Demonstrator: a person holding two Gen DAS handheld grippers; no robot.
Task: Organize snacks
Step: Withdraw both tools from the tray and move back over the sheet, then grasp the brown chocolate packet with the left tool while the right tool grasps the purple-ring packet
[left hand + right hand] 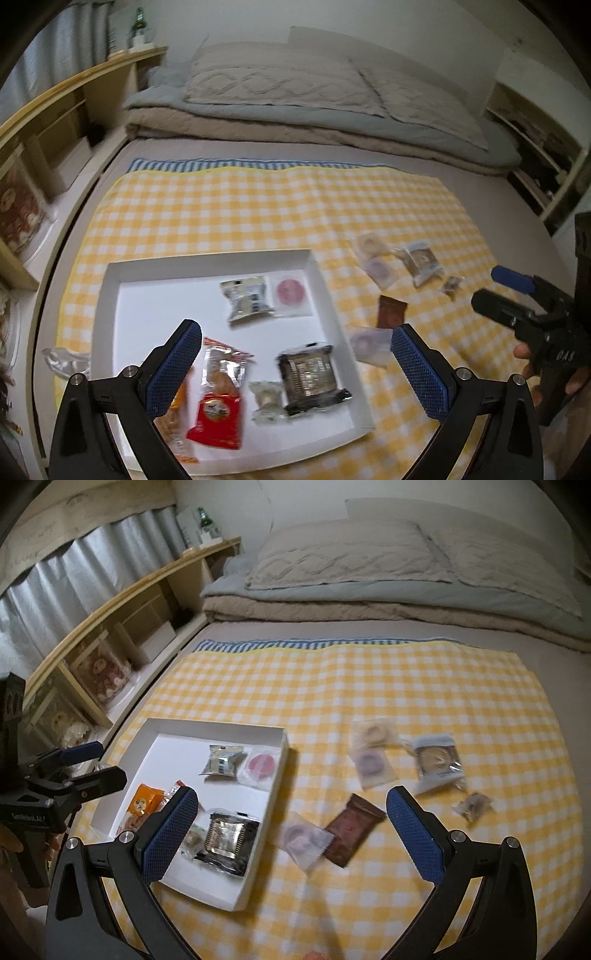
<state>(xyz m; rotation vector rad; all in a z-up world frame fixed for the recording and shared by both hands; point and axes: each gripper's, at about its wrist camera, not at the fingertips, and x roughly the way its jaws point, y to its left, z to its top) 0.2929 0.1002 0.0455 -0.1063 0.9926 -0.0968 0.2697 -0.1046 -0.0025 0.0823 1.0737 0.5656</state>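
a: hovering over the shallow white cardboard tray [110, 280], the left gripper [295, 354] has its blue mesh-textured fingers [173, 369] spread wide, holding nothing.

b: and the right gripper [290, 819]?

a: equally wide, also empty, above the yellow-and-white checked cloth [369, 686] on the bed. a flat brown foil packet [352, 825] and a clear crinkly wrapper with a purple ring-shaped sweet [304, 840] lie touching, just beside the tray; a glossy red sachet [218, 421] sits inside it.
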